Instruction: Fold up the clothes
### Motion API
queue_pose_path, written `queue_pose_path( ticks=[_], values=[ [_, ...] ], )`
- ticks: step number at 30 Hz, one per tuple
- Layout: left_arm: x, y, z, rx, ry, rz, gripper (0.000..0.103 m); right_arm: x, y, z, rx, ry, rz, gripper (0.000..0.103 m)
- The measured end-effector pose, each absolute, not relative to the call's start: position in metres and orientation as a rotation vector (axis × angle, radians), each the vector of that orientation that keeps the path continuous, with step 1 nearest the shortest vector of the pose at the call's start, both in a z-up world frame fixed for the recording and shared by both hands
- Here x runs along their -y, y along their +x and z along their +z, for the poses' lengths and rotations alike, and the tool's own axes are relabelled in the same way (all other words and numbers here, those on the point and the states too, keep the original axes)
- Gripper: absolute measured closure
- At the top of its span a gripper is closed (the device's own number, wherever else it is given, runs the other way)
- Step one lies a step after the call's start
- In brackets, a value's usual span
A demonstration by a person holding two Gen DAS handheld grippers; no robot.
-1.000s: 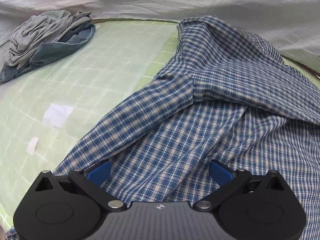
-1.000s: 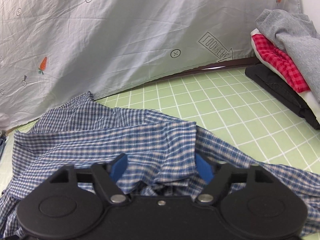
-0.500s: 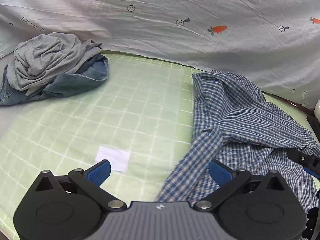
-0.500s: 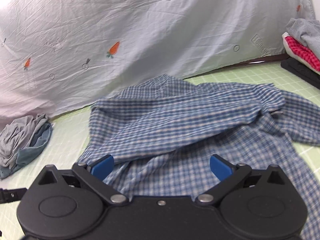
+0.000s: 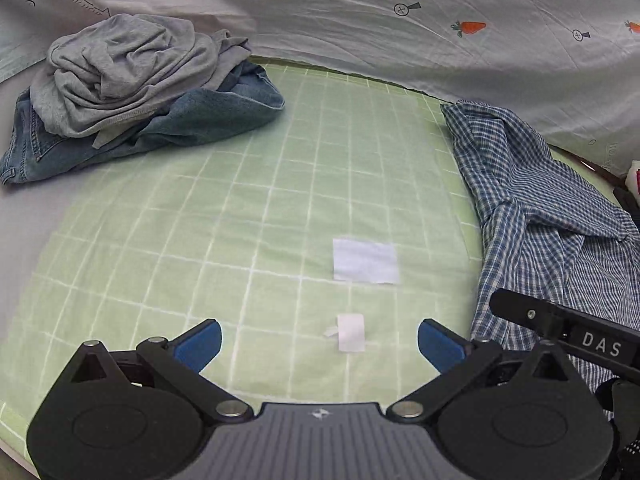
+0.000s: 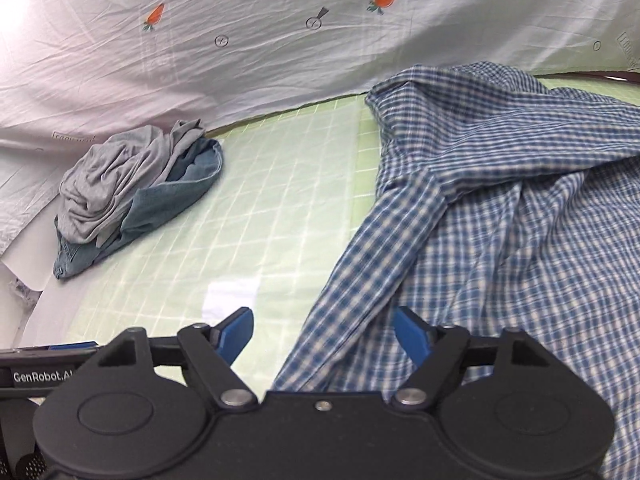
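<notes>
A blue and white checked shirt lies crumpled on the green grid mat, at the right of the left wrist view. My left gripper is open over bare mat, left of the shirt, with nothing between its fingers. In the right wrist view the shirt fills the right half, and one sleeve runs down toward the camera. My right gripper is open, with the sleeve's lower end lying between its blue fingertips. The right gripper's black body shows at the lower right of the left wrist view.
A heap of grey cloth on blue jeans sits at the mat's far left, also the heap in the right wrist view. Two white paper patches lie on the mat. A pale printed sheet hangs behind.
Both grippers drew back and swung left, away from the shirt's body. The left one now looks at bare mat; the right one now frames the sleeve.
</notes>
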State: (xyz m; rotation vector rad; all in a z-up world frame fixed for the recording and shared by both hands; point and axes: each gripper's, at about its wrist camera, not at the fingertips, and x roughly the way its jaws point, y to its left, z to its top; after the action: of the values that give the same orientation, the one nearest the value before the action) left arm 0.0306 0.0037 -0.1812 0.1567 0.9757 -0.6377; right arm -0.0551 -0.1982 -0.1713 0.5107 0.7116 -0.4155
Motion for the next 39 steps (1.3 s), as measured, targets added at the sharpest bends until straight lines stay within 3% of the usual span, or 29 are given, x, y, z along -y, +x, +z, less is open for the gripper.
queue_pose_path(
  ticks=[2, 9, 11, 14, 17, 39],
  values=[
    [-0.008, 0.027, -0.185, -0.985, 0.168, -0.66, 0.0, 0.19, -0.05, -0.176, -0.748, 0.509, -0.434, 0.047],
    [-0.012, 0.016, -0.188, -0.992, 0.189, -0.714, 0.0, 0.185, -0.051, -0.19, -0.808, 0.586, -0.485, 0.06],
    [-0.013, 0.013, -0.189, -0.994, 0.195, -0.729, 0.0, 0.184, -0.052, -0.19, -0.804, 0.596, -0.481, 0.078],
    [-0.011, 0.008, -0.189, -0.995, 0.201, -0.747, 0.0, 0.185, -0.056, -0.188, -0.774, 0.625, -0.452, 0.094],
    [-0.007, 0.006, -0.189, -0.995, 0.195, -0.755, 0.0, 0.186, -0.063, -0.182, -0.742, 0.636, -0.435, 0.099],
    [0.105, -0.087, -0.189, -1.003, 0.231, -0.818, 0.0, 0.287, -0.15, -0.157, -0.681, 0.682, -0.381, 0.101]
  ],
)
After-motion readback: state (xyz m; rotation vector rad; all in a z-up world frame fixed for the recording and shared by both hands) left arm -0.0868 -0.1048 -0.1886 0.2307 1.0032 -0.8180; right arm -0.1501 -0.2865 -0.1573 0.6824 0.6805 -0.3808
